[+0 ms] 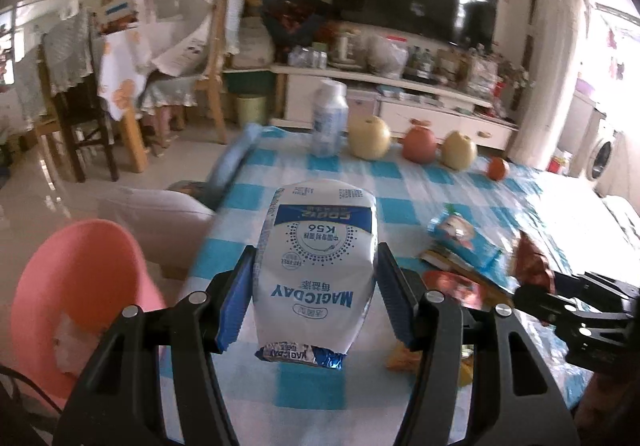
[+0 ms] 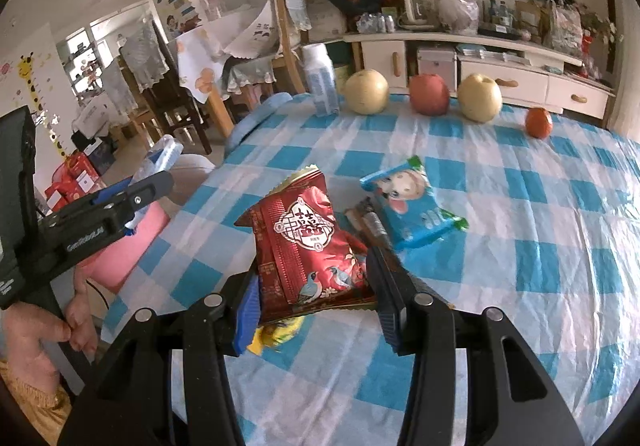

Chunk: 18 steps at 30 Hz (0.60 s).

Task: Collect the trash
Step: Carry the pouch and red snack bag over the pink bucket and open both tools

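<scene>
The left claw [image 1: 316,286] pinches a white and blue crinkly plastic pouch with blue letters [image 1: 318,266] between its two blue pads, and the pouch is up in the air above the table with the blue and white checked cloth [image 1: 400,174]. To the left of this claw, and lower down, sits a round pink plastic bin [image 1: 80,286]. The right claw [image 2: 316,282] pinches a shiny red snack bag with gold edges and little birds [image 2: 308,242], which sticks up from between its pads. Under this claw lies a small yellow wrapper [image 2: 276,334] on the cloth. Just ahead of the right claw and a bit to its right lies a blue wrapper with a cartoon animal [image 2: 412,202], and a thin brown and grey wrapper [image 2: 370,220] rests beside it. Far ahead of both claws, at the back edge of the table, a white plastic bottle [image 2: 320,82] stands upright. Next to it in a row sit a yellow pear [image 2: 366,86], a red apple [image 2: 430,94], another yellow pear [image 2: 480,97] and a small orange fruit [image 2: 539,122].
</scene>
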Each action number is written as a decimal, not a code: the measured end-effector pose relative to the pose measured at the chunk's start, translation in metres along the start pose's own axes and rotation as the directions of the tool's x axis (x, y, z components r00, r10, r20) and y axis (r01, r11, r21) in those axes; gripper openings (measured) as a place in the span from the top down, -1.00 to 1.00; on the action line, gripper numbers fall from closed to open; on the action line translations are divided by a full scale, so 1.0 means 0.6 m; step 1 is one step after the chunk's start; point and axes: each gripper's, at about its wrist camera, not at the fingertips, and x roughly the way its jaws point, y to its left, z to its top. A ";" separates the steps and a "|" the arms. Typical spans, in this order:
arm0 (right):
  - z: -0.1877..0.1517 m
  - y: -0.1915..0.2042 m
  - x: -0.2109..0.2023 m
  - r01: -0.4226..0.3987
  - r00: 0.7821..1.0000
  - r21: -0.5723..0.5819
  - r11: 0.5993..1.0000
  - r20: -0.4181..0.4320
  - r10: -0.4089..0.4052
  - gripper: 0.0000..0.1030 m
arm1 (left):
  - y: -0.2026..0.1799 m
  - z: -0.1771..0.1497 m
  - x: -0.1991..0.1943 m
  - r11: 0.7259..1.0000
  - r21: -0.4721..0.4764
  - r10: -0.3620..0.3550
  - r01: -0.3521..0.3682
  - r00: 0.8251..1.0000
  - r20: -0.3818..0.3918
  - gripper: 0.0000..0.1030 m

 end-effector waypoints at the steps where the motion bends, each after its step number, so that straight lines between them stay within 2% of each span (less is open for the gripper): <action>1: 0.003 0.010 0.000 -0.007 1.000 -0.007 1.000 0.001 0.007 0.04 | 0.008 0.002 -0.001 1.000 -0.009 0.013 -0.013 1.000 0.003 -0.17; 5: 0.016 0.053 0.002 -0.034 0.999 -0.043 0.998 0.007 0.034 0.04 | 0.053 0.009 -0.010 0.994 -0.053 0.094 -0.093 0.995 0.017 -0.17; 8: 0.022 0.085 0.007 -0.059 0.998 -0.069 0.996 0.006 0.059 0.04 | 0.088 0.012 -0.012 0.981 -0.069 0.183 -0.181 0.983 0.019 -0.17; 12: 0.035 0.132 0.016 -0.095 0.995 -0.110 0.989 0.006 0.096 0.04 | 0.126 0.015 -0.018 0.961 -0.087 0.264 -0.262 0.964 0.014 -0.17; 18: 0.055 0.211 0.037 -0.148 0.989 -0.175 0.973 -0.003 0.150 0.04 | 0.173 0.019 -0.024 0.941 -0.122 0.318 -0.315 0.948 0.002 -0.17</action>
